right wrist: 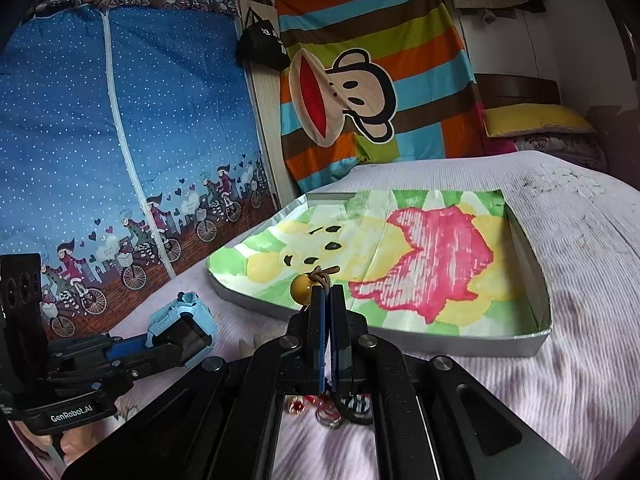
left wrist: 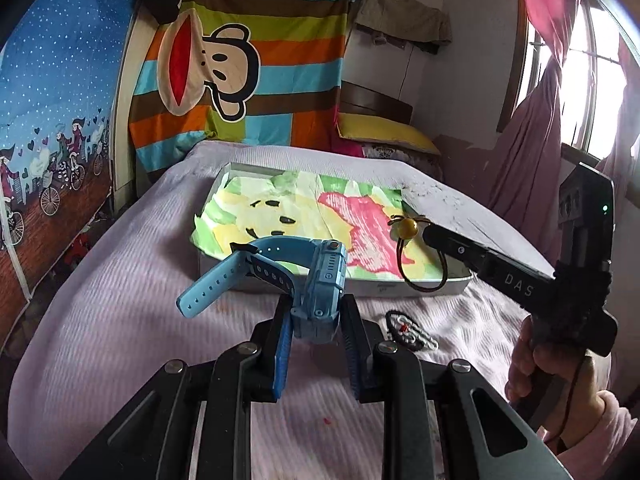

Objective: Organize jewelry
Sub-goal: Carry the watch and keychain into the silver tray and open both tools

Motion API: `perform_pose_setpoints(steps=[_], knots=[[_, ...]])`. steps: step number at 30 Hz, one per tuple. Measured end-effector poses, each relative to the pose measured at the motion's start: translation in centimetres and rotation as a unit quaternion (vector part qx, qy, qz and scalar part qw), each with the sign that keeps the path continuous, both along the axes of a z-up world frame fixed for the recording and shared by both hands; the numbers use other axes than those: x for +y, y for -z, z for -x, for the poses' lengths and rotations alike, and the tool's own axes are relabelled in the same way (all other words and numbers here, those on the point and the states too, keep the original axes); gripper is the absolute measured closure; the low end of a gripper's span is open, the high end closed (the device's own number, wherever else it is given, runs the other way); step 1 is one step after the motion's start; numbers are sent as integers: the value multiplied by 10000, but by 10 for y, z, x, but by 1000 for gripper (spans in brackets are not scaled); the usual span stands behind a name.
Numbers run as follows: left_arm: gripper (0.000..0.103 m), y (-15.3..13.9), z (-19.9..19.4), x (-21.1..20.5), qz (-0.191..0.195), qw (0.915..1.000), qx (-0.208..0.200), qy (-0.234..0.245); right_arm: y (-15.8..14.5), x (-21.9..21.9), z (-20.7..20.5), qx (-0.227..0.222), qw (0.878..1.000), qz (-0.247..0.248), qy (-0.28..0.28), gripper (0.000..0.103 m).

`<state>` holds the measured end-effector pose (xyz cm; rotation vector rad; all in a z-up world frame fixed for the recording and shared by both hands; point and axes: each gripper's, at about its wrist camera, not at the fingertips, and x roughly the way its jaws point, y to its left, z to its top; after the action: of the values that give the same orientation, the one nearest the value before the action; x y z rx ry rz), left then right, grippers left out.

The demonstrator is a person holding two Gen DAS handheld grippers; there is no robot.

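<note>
My left gripper (left wrist: 316,312) is shut on a light blue watch (left wrist: 316,280) and holds it above the bed, just short of the tray's near rim. It also shows in the right wrist view (right wrist: 180,328). My right gripper (right wrist: 328,292) is shut on a brown hair tie with a yellow bead (right wrist: 302,286). The hair tie (left wrist: 420,256) hangs over the near right part of the shallow white tray (left wrist: 376,290), which is lined with a green, yellow and pink drawing (right wrist: 420,256).
A black-and-white ornament (left wrist: 410,330) lies on the pale pink bedspread (left wrist: 140,320) between the grippers. Small red and metal trinkets (right wrist: 320,408) lie under the right gripper. A yellow pillow (left wrist: 384,132) lies behind the tray; a window (left wrist: 576,68) is to the right.
</note>
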<state>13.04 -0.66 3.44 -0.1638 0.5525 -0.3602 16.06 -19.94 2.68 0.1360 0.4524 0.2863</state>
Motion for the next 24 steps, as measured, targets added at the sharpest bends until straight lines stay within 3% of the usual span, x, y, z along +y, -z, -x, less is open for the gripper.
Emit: perform_pose_setpoints(steps=[8, 15, 24], knots=[[80, -22, -71, -9, -192, 9998, -75, -51, -2, 1, -61, 232, 9995, -200, 68, 101], [80, -1, -128, -15, -357, 9983, 455, -13, 18, 7, -105, 641, 9975, -293, 48, 101], [80, 25, -147, -21, -553, 9929, 1053, -83, 46, 8, -124, 1194, 9924, -301, 2, 101]])
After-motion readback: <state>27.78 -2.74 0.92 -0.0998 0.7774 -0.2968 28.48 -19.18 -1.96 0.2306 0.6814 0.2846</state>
